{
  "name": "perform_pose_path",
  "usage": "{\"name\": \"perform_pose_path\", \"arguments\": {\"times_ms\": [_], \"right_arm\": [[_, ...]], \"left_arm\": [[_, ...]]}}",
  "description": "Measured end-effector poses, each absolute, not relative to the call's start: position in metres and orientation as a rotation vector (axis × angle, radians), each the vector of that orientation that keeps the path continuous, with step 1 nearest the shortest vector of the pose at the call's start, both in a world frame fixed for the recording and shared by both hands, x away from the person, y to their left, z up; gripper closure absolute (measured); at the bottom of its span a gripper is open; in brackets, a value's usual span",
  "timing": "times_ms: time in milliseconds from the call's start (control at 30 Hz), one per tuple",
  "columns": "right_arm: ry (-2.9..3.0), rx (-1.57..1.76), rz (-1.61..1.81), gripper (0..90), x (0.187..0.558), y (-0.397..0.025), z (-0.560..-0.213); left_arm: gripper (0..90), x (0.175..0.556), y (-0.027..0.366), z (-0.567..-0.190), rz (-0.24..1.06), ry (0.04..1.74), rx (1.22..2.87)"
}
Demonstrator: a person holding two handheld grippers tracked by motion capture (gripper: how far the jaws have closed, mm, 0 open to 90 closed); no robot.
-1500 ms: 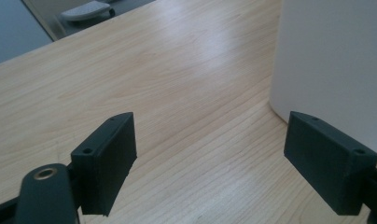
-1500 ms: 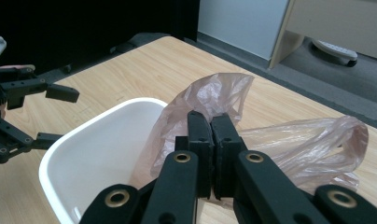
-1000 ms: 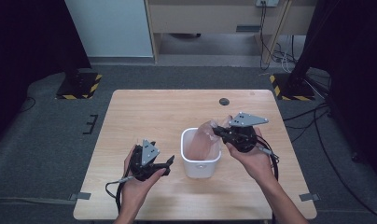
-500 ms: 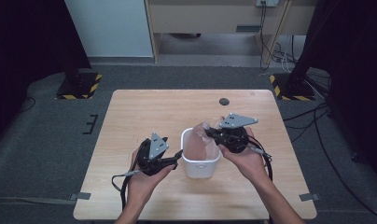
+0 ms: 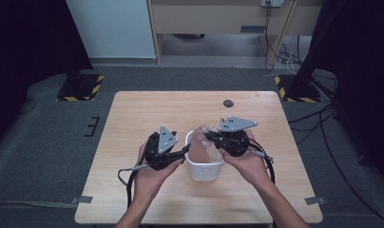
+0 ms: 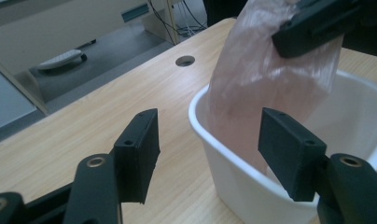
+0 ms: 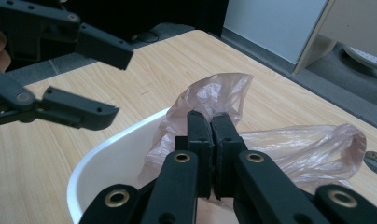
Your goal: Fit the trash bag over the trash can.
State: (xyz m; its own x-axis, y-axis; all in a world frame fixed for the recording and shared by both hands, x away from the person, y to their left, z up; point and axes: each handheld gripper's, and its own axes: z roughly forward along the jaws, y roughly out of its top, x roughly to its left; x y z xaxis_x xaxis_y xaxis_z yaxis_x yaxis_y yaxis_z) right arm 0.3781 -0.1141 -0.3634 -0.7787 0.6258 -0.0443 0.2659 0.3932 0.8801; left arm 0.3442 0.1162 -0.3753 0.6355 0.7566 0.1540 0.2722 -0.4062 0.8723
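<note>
A small white bin point(image 5: 204, 170) point(image 6: 233, 172) point(image 7: 107, 161) stands on the wooden table point(image 5: 147, 114) near its front middle. A thin pink plastic bag point(image 5: 203, 146) point(image 6: 266, 88) point(image 7: 210, 100) hangs into it. My right gripper point(image 5: 210, 136) point(image 7: 211, 140) is shut on the bag's upper edge, just above the bin. My left gripper point(image 5: 184, 153) point(image 6: 210, 140) is open at the bin's left rim, its jaws spread to either side of the rim and the bag's lower part. In the right gripper view the left gripper's jaws stand apart at upper left.
A round cable hole point(image 5: 228, 103) point(image 6: 185, 60) lies in the tabletop at the far side. Bare wood spreads left and right of the bin. Beyond the table are grey floor, a cabinet point(image 5: 218, 19) and cables point(image 5: 285, 57).
My left gripper has moved right from the front left of the table up to the bin's rim. The right gripper has shifted slightly left, still holding the bag over the bin.
</note>
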Motion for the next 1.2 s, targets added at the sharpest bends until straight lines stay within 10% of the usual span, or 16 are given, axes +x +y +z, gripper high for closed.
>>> {"name": "perform_pose_path", "arguments": {"times_ms": [600, 933, 1200], "right_arm": [[2.301, 0.784, 1.353, 88.5, 0.38, -0.11, -0.355], [2.308, 0.782, 1.346, 86.9, 0.379, -0.109, -0.356], [2.228, 0.751, 1.365, 59.4, 0.365, -0.125, -0.348]], "left_arm": [[41.6, 0.359, 0.081, -0.371, 0.644, 0.659, 2.118], [83.9, 0.358, 0.077, -0.371, 0.636, 0.602, 2.147], [90.0, 0.361, 0.082, -0.369, 0.603, 0.69, 2.09]]}}
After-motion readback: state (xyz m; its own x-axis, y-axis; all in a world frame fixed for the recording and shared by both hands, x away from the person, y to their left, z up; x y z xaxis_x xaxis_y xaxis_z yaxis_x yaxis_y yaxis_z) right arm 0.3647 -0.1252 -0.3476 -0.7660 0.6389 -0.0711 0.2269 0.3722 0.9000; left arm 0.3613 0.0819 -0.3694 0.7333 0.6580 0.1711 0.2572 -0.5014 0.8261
